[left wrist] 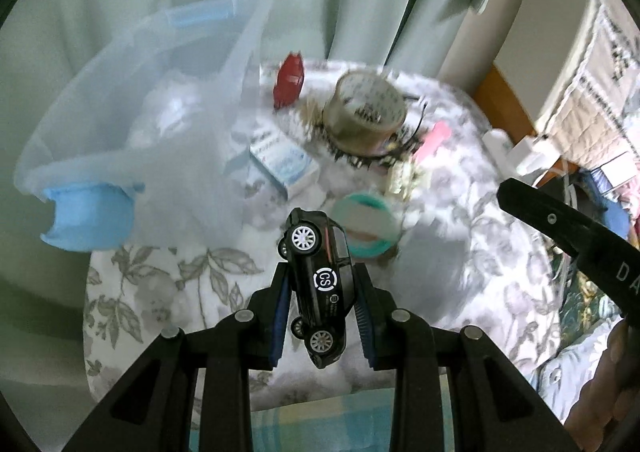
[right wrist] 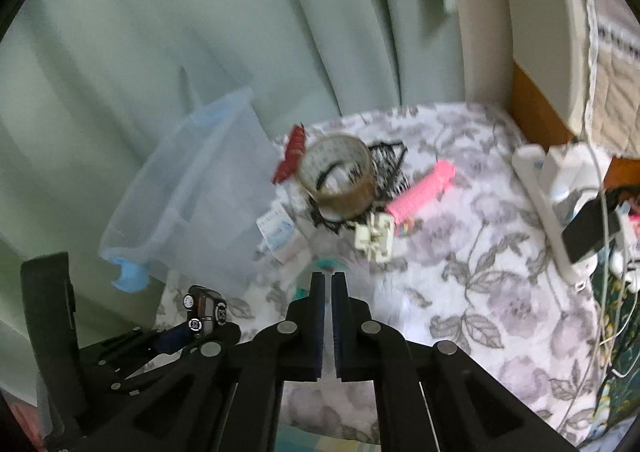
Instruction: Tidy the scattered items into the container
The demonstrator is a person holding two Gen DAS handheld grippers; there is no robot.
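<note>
Our left gripper [left wrist: 322, 316] clamps a glossy black toy car [left wrist: 320, 284] sideways. Our right gripper [right wrist: 328, 316] pinches the thin clear edge of a round teal-rimmed lid [right wrist: 320, 280] above the floral cloth [right wrist: 480, 292].

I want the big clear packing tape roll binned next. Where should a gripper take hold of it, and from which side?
Grip the wall of the clear packing tape roll from above, one finger inside the open core and one outside. It seems to stand with its hole facing up, probably too wide to span, and a black comb crowds its far side.
</note>
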